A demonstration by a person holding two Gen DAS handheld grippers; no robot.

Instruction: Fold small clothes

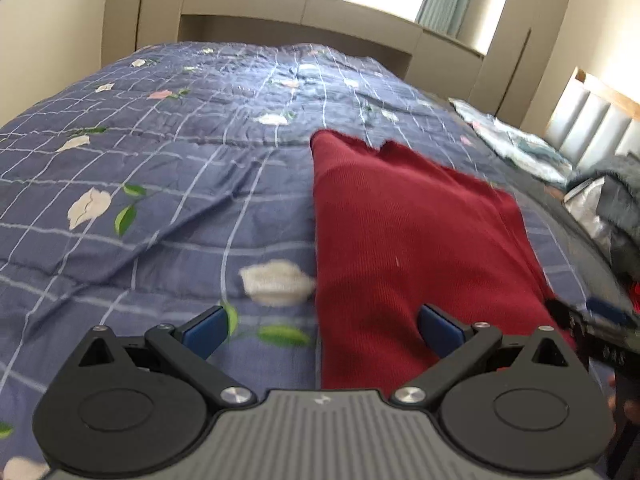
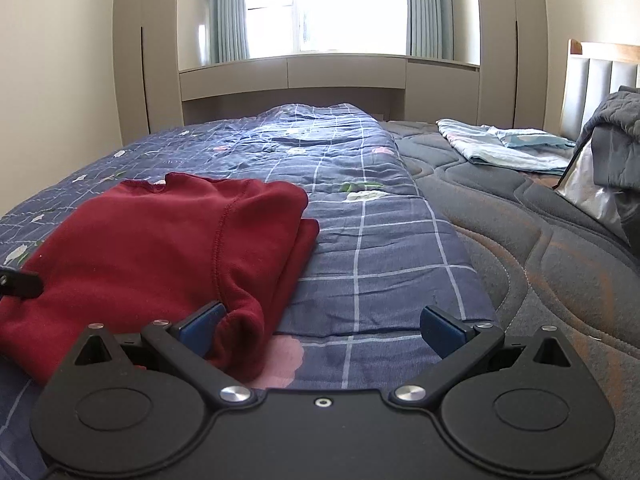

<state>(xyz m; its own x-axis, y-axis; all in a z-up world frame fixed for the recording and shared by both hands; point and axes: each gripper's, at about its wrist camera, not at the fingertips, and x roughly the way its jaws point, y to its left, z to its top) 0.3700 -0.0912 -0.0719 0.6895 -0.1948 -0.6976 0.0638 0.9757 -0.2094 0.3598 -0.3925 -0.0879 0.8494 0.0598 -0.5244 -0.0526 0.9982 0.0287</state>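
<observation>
Left wrist view, left gripper (image 1: 320, 330) jaws spread wide, gripping nothing, red garment (image 1: 404, 240) folded flat on blue checked quilt (image 1: 160, 184), right gripper (image 2: 320, 330) also agape, its left pad (image 2: 202, 326) touching garment's near edge

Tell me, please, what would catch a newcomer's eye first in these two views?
The dark red ribbed knit garment stands out first, lying partly folded on the blue checked floral quilt that covers the bed. Next come the two open claws flanking its near edge: the left claw straddles its left border, and the right claw sits at its right corner.
</observation>
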